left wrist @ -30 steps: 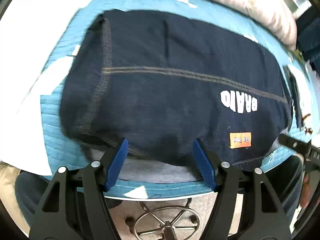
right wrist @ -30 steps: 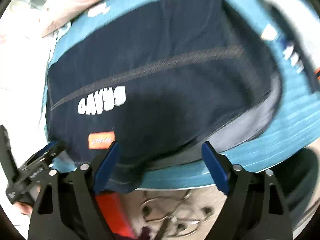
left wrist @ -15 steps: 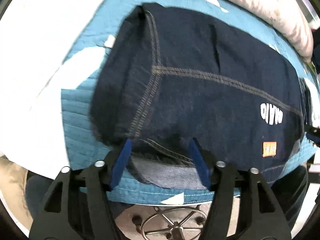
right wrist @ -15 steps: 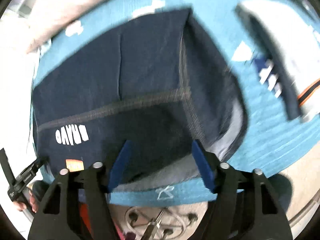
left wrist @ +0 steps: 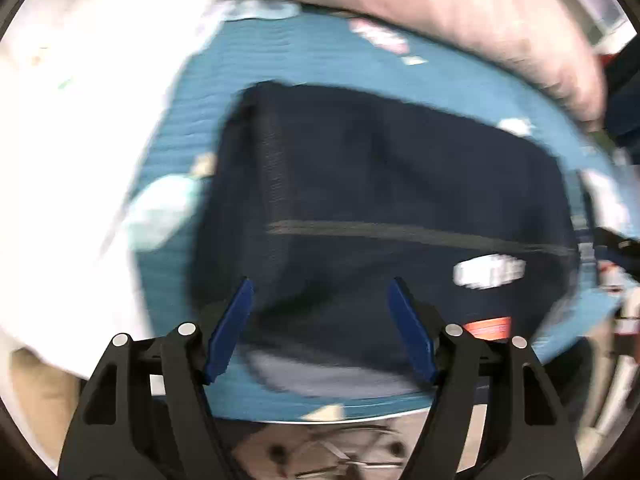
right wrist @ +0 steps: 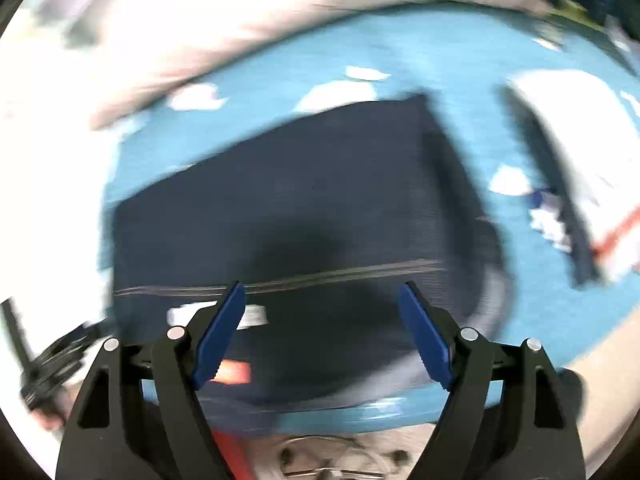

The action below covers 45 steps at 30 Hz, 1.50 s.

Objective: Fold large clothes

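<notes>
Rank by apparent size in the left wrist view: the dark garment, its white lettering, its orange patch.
1. Dark garment, by far the largest.
2. White lettering.
3. Orange patch.
The last two look close in size and are blurred, so their order is unsure.

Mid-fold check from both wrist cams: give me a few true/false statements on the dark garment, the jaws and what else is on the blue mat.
1. The dark blue garment lies folded on the blue mat. True.
2. The left gripper is clamped on the garment's edge. False: its jaws stand open, nothing between them.
3. The right gripper is open and holds nothing. True.
4. The garment carries an orange patch near white lettering. True.
5. The mat holds nothing but the dark garment. False: a white garment with dark trim lies to the right in the right wrist view.
6. The garment hangs in the air between the grippers. False: it rests flat on the mat.
</notes>
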Available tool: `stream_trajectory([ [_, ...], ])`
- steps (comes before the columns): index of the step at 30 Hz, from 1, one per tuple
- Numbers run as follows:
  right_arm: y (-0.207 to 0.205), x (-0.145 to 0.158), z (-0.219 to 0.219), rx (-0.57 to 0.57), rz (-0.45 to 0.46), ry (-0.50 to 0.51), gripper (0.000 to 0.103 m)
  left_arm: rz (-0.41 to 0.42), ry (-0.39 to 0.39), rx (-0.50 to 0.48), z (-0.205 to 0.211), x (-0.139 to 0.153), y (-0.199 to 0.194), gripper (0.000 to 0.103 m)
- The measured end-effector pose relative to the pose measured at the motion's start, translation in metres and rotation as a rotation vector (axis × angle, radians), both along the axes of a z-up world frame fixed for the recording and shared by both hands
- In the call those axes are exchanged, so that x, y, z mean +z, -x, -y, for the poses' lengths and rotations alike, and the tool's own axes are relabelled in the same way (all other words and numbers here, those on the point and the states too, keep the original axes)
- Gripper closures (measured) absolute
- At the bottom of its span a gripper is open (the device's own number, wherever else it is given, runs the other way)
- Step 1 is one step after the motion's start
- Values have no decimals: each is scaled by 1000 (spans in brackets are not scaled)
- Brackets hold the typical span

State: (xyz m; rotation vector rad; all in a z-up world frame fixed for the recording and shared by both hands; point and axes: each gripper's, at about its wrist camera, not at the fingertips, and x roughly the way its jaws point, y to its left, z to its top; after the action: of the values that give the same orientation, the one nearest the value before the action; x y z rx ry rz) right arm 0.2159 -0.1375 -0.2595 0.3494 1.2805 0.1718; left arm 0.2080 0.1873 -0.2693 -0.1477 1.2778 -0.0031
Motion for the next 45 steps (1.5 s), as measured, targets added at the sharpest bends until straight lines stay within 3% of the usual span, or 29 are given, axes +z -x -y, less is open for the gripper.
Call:
stream_trajectory([
  [1,-5,2,-19,59,3,-38,27,3,48,-11,9,0,-11,32],
  [3,-16,-7,-48,136,0,-41,27,2,59,-18,31,-5,-23,32],
  [6,-45,-48,-84,155,-79,-7,28,-20,110,-22,52,-32,-59,36],
  [7,-53,-61,-90,148,-103,-3,32,-46,88,11,54,-50,-73,43],
  [9,-61,-95,-94,147,-146,74,32,-92,56,25,53,-81,-85,41],
  [11,-62,-103,-86,184,-126,67,40,-70,63,-5,51,-85,-84,40],
  [12,-54,-99,-80,205,-107,99,49,-68,22,-18,49,-82,-82,40],
  [13,-50,-97,-72,211,-98,159,49,-60,-88,-18,44,-79,-79,40],
  [14,-47,-96,-61,209,-81,240,51,-52,-134,-19,36,-77,-75,39],
  [15,-45,-97,-39,203,-80,251,51,-56,-135,-14,23,-78,-72,39],
  [16,-45,-101,-22,179,-97,254,59,-67,-91,-2,9,-80,-71,40],
  [17,-46,-101,-2,160,-101,188,75,-70,-46,8,-2,-80,-71,51],
  [18,-47,-100,15,135,-109,144,76,-73,-34,19,-8,-79,-71,57],
  [19,-47,-97,29,92,-112,240,73,-77,-34,30,-13,-78,-72,69],
  [21,-46,-91,54,7,-100,436,60,-87,-8,64,-18,-75,-76,71],
  [22,-44,-92,67,-43,-115,421,45,-85,-8,72,-18,-77,-76,71],
  [23,-43,-98,85,-109,-142,341,44,-85,-25,71,-16,-80,-78,71],
  [25,-41,-114,102,-120,-163,233,43,-74,-88,48,-9,-82,-79,71],
  [29,-41,-102,103,-120,-171,250,41,-109,-128,59,0,-77,-84,69],
  [30,-41,-89,99,-115,-152,243,40,-120,-128,61,1,-71,-85,64],
  [31,-39,-72,97,-104,-104,226,35,-117,-146,62,8,-66,-89,43],
  [32,-40,-56,92,-86,-58,213,26,-67,-172,54,13,-52,-89,33],
  [34,-44,-27,71,-16,33,164,24,17,-148,20,23,-26,-94,29],
  [36,-55,-11,45,68,63,104,24,43,-92,13,31,-13,-106,27],
  [38,-71,-7,10,126,83,100,24,58,-86,22,35,-8,-118,27],
  [42,-97,-29,-48,173,52,95,23,49,-44,39,40,-28,-150,25],
  [45,-114,-68,-73,171,12,87,23,-24,-24,74,31,-73,-164,24],
])
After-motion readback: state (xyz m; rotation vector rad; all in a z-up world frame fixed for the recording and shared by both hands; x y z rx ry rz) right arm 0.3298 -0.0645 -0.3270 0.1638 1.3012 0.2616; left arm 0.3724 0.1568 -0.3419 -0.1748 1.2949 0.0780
